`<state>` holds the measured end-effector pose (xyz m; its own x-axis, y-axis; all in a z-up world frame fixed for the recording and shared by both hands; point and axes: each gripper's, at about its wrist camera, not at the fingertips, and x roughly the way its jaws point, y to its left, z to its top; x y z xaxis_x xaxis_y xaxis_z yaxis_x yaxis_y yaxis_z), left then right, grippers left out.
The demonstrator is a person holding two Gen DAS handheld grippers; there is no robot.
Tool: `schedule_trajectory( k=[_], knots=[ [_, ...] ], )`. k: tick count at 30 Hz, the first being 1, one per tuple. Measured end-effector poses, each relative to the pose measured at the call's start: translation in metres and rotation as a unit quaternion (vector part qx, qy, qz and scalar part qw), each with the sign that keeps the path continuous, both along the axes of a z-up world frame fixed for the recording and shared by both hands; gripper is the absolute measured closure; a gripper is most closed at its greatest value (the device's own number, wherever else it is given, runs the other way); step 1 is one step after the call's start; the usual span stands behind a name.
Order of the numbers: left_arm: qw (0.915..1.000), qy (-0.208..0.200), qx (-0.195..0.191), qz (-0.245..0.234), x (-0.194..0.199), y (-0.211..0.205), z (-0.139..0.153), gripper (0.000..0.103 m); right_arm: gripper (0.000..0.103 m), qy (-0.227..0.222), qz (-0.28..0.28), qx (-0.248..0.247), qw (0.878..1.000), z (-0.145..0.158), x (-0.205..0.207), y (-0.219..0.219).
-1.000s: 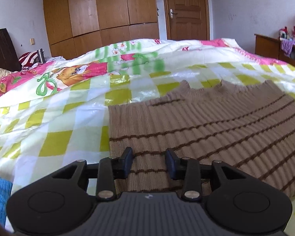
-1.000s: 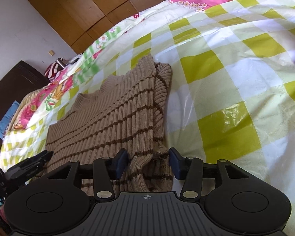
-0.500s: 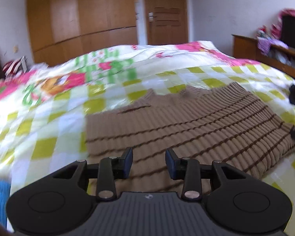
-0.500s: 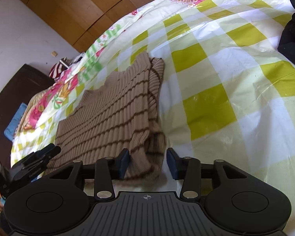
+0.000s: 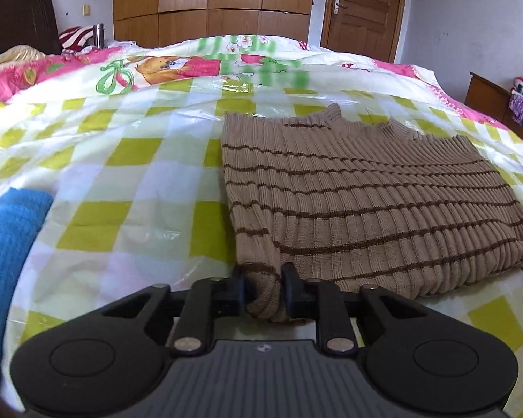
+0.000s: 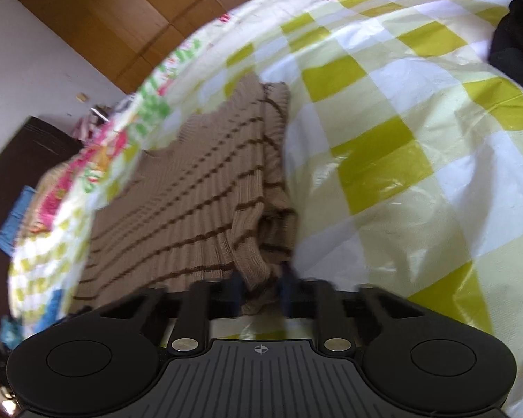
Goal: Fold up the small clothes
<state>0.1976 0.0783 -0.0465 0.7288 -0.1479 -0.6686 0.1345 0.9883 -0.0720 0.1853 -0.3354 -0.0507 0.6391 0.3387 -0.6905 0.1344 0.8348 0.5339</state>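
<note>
A tan ribbed sweater (image 5: 366, 195) with thin brown stripes lies flat on the bed, sleeves folded in, collar at the far end. My left gripper (image 5: 264, 287) is shut on the sweater's near left hem corner, a fold of knit bunched between its fingers. In the right wrist view the same sweater (image 6: 191, 209) stretches away to the left. My right gripper (image 6: 259, 291) is shut on its near right hem corner; this view is blurred.
The bed has a yellow-green checked plastic cover (image 5: 139, 181). A blue cloth (image 5: 7, 244) lies at the near left. A black garment (image 6: 519, 28) lies at the far right. A wardrobe (image 5: 209, 3), a door and a side cabinet stand beyond.
Both grippers moved to the near hem corners and closed on them; they were open before. The left wrist view swung left.
</note>
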Motion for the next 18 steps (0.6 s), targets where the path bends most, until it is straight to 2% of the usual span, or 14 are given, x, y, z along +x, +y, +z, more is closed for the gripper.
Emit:
schedule_trajectory(
  k=[2, 6, 9, 13, 15, 18],
  knots=[
    [0.9999, 0.002, 0.014, -0.009, -0.003, 0.005, 0.004, 0.072, 0.092, -0.006, 0.006, -0.059, 0.998, 0.008, -0.002, 0.005],
    [0.9997, 0.021, -0.004, -0.014, -0.012, 0.021, 0.008, 0.072, 0.093, 0.004, 0.005, -0.1, 0.995, 0.017, -0.001, -0.006],
    [0.9994, 0.026, -0.01, -0.019, -0.019, 0.025, -0.001, 0.072, 0.094, 0.019, 0.006, -0.118, 0.993, 0.007, 0.003, -0.005],
    [0.9986, 0.033, -0.038, -0.016, -0.018, 0.038, 0.002, 0.066, 0.094, 0.025, -0.005, -0.11, 0.994, 0.016, -0.007, -0.003],
    [0.999, 0.031, -0.03, -0.013, -0.021, 0.035, 0.0, 0.063, 0.094, 0.04, 0.003, -0.105, 0.994, 0.013, -0.013, 0.001],
    [0.9997, 0.02, -0.005, -0.015, -0.028, 0.026, 0.007, 0.062, 0.093, 0.034, 0.019, -0.136, 0.99, 0.018, -0.016, 0.014]
  ],
)
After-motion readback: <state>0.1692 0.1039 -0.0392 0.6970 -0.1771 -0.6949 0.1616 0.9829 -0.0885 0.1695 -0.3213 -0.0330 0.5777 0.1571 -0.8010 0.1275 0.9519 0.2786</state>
